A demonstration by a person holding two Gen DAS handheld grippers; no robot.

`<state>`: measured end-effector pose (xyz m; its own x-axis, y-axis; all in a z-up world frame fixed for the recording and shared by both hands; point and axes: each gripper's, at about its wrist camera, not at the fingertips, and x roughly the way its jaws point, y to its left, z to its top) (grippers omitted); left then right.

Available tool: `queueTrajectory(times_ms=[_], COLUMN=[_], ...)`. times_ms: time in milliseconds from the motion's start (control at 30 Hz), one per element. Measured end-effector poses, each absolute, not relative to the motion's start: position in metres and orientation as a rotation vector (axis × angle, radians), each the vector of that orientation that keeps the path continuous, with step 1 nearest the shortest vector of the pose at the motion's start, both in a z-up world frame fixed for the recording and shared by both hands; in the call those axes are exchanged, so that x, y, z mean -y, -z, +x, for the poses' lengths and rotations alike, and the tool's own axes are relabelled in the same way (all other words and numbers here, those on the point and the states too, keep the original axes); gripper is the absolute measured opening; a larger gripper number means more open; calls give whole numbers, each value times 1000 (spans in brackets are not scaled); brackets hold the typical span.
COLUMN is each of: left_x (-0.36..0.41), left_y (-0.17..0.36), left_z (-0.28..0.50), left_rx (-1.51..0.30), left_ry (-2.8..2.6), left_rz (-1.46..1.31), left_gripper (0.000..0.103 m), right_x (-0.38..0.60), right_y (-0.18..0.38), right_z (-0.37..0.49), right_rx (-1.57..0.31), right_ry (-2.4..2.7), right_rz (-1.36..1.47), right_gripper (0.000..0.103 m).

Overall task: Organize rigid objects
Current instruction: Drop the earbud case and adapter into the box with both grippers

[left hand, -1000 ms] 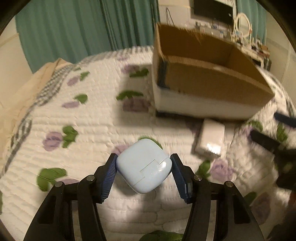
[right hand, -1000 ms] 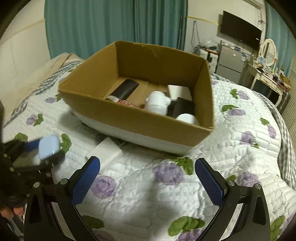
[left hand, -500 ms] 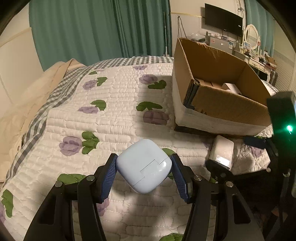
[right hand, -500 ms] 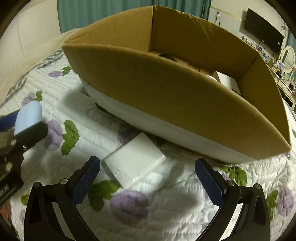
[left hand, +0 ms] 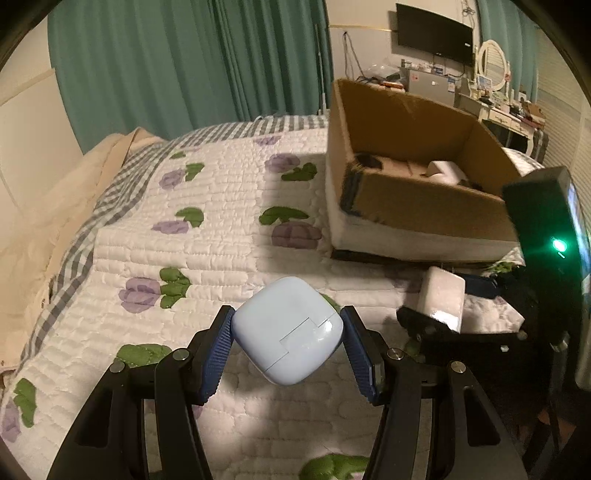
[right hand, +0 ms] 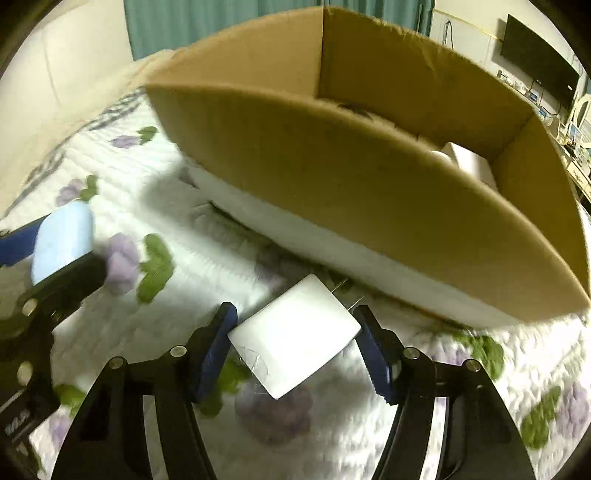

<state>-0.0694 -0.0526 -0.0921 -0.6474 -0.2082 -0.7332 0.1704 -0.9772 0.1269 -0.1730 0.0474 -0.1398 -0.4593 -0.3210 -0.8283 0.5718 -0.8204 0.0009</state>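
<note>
My left gripper (left hand: 288,345) is shut on a pale blue rounded case (left hand: 287,334) and holds it above the quilt. It also shows at the left of the right wrist view (right hand: 62,243). My right gripper (right hand: 295,343) is closed around a flat white box (right hand: 293,336), its blue pads touching both sides, just in front of the cardboard box (right hand: 332,177). The white box also shows in the left wrist view (left hand: 441,297). The cardboard box (left hand: 417,199) stands on the bed and holds white and dark items.
The floral quilted bedspread (left hand: 192,251) covers the bed. A cream pillow (left hand: 40,229) lies at the left. Teal curtains (left hand: 192,62) hang behind. A wall TV (left hand: 434,35) and a cluttered dresser (left hand: 513,110) stand at the back right.
My right gripper dropped toward the quilt and closed its fingers around the white box. My left gripper kept hold of the blue case and turned so the cardboard box shows further right.
</note>
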Motion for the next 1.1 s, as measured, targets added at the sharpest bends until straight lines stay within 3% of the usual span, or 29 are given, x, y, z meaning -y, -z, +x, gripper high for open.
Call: queueTrajectory(times_ms=[333,667,833,1100], left_x=[22,2,-8,-25], left_y=[25,-39,-27,28], left_z=[-58,-122,-175,-226], left_rx=[75,182,213,264], left_ry=[2817,2918,2914,2877], left_rz=[1074,941,988,1131], left_gripper=[59,59,59,59], right_x=[-108,-130,-134,-145], right_y=[38,-82,-89,-36], right_z=[-137,-169,-212,-264], right_rx=[-355,-343,-314,-231], right_ry=[2404,2494,2512,2495], right_rz=[1015,766,732,842], right_gripper=[65,65,65,65])
